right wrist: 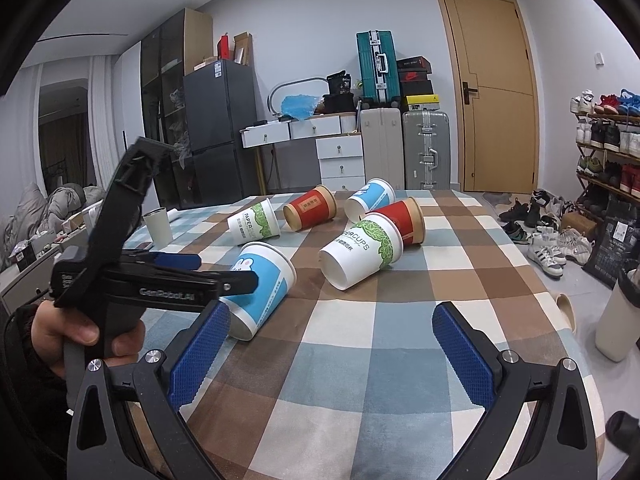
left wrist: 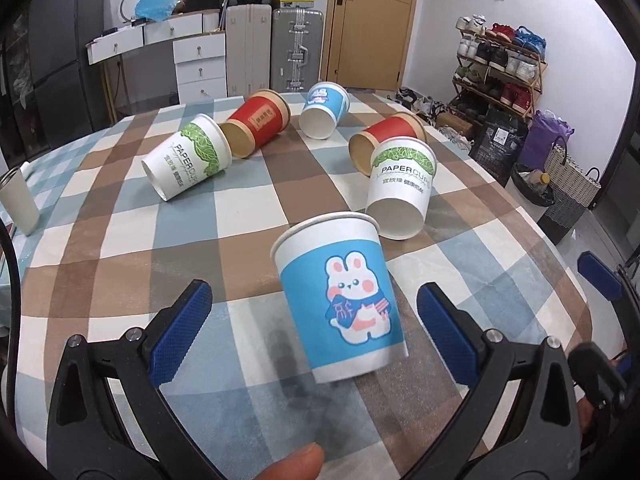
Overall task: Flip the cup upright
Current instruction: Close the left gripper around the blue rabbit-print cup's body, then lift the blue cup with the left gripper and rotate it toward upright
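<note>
A blue paper cup with a rabbit (left wrist: 340, 300) stands mouth-up and tilted on the checked tablecloth (left wrist: 120, 240), between the open fingers of my left gripper (left wrist: 312, 320), touching neither pad. In the right wrist view the same cup (right wrist: 260, 288) leans to the right beside the left gripper (right wrist: 176, 276). Several other cups lie on their sides: a white PAPERCUPS cup (left wrist: 400, 188), another white one (left wrist: 188, 160), two red ones (left wrist: 260, 122) (left wrist: 384, 136) and a second blue one (left wrist: 325, 109). My right gripper (right wrist: 332, 356) is open and empty above the cloth.
A white tumbler (left wrist: 18, 204) stands at the table's left edge. Behind the table are drawers (left wrist: 200, 68), suitcases (left wrist: 296, 52), a door (left wrist: 372, 20) and a shoe rack (left wrist: 504, 64). A white bin (right wrist: 618, 320) stands right of the table.
</note>
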Tool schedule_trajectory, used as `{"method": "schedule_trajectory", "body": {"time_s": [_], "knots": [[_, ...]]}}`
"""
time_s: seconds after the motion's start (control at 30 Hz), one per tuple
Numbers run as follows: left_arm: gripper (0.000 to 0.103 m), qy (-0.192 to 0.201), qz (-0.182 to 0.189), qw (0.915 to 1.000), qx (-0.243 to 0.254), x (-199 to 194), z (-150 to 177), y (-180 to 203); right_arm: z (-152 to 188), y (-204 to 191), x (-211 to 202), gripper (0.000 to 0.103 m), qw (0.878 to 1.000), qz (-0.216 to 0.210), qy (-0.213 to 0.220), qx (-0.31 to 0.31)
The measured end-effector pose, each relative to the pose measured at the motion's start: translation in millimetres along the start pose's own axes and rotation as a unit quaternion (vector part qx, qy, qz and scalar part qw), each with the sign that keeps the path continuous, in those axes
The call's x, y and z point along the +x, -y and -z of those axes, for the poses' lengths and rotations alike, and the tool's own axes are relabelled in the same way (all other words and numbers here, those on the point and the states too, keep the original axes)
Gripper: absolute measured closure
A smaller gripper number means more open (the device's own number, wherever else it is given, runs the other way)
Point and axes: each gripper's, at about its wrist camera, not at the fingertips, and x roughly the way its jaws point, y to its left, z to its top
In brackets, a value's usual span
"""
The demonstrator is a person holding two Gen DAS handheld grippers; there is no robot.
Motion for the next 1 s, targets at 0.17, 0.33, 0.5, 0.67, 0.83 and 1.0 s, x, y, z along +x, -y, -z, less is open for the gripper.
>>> {"method": "schedule_trajectory", "body": {"time_s": [0.17, 0.33, 0.5, 0.67, 0.83, 1.0], "knots": [[0.004, -0.015, 0.005, 0.9998, -0.015, 16.4, -4.9, 0.4, 0.9, 0.9, 2.3, 0.0, 1.0, -0.001, -0.002, 0.001], [0.024, -0.037, 0.02, 0.9988, -0.026, 28.6, -6.1, -1.5, 0.8, 0.5, 2.3, 0.0, 1.0, -0.002, -0.003, 0.001], [0.039, -0.053, 0.037, 0.997, -0.043, 34.4, -5.5, -6.5, 1.1, 0.3, 2.0, 0.0, 1.0, -0.001, -0.002, 0.001], [0.04, -0.05, 0.034, 0.9971, -0.047, 32.3, -6.7, -7.8, 0.6, 0.4, -0.2, 0.0, 1.0, -0.001, -0.001, 0.0], [0.04, -0.045, 0.034, 0.9974, -0.046, 23.4, -6.7, -6.5, 0.2, 0.0, -1.2, 0.0, 1.0, -0.001, -0.001, 0.001], [0.04, -0.035, 0.038, 0.9978, -0.042, 5.3, -3.1, -4.3, -0.5, -1.0, -2.0, 0.0, 1.0, 0.0, 0.002, 0.0]]}}
